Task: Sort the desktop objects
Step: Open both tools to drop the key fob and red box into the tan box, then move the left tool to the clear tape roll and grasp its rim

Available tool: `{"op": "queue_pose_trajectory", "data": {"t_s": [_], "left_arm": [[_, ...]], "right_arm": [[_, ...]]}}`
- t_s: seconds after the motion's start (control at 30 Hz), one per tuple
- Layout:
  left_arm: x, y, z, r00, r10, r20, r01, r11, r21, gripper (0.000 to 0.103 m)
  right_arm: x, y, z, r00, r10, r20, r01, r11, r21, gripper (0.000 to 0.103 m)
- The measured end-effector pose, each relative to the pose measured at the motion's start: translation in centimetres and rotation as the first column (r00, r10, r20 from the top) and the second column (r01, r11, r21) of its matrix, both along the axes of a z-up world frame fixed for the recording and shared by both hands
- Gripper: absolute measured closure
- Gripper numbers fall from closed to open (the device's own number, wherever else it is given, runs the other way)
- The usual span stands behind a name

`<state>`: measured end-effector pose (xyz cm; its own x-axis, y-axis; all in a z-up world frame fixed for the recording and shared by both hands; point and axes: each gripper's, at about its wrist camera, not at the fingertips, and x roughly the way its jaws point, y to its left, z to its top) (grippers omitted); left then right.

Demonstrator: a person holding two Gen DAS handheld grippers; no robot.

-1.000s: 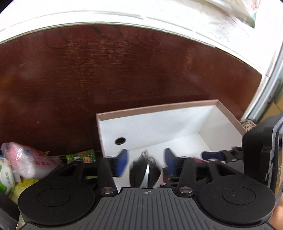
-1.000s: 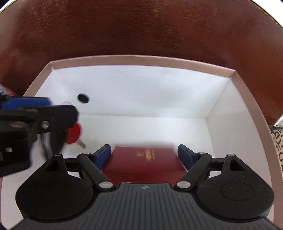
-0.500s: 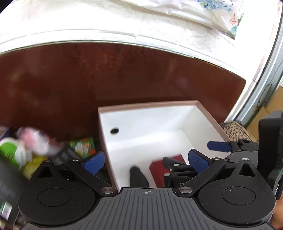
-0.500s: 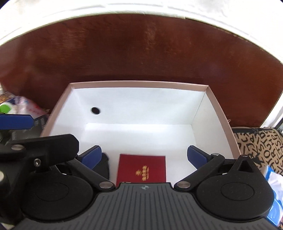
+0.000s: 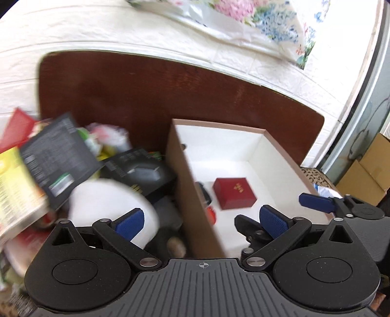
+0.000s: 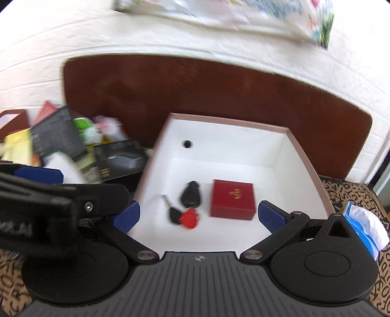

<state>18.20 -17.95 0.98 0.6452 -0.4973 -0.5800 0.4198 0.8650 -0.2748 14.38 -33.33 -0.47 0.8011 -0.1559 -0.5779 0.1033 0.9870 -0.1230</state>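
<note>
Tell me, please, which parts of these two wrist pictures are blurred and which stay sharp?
Left wrist view: the pile of packets and boxes beside the white box is smeared by motion; the left gripper stays crisp. Right wrist view: the wall and floral bag are streaked, the keys slightly soft, the red case fairly clear. Both show fisheye bending at the edges.

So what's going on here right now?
A person is sorting desk clutter into the white box. The red case and car keys already lie inside it. Both the left gripper and the right gripper are open and empty. A pile waits left of the box.
</note>
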Motion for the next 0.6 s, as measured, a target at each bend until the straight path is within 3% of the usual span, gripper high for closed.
{"op": "queue_pose_trajectory", "data": {"t_s": [0.13, 0.33, 0.6], "left_arm": [[-3.8, 3.9, -1.0, 0.999, 0.023, 0.043, -0.023, 1.000, 0.000, 0.000], [-7.6, 8.5, -3.4, 0.999, 0.046, 0.000, -0.046, 0.999, -0.011, 0.000], [-8.6, 12.7, -6.4, 0.993, 0.115, -0.027, -0.115, 0.993, -0.019, 0.004]], "right_arm": [[-3.3, 3.8, -1.0, 0.998, 0.047, 0.038, -0.047, 0.999, 0.005, 0.000], [-7.0, 8.0, -4.1, 0.995, 0.078, 0.056, -0.084, 0.991, 0.103, 0.000], [-8.1, 11.0, -7.5, 1.000, -0.006, 0.026, 0.004, 0.998, 0.070, 0.001]]}}
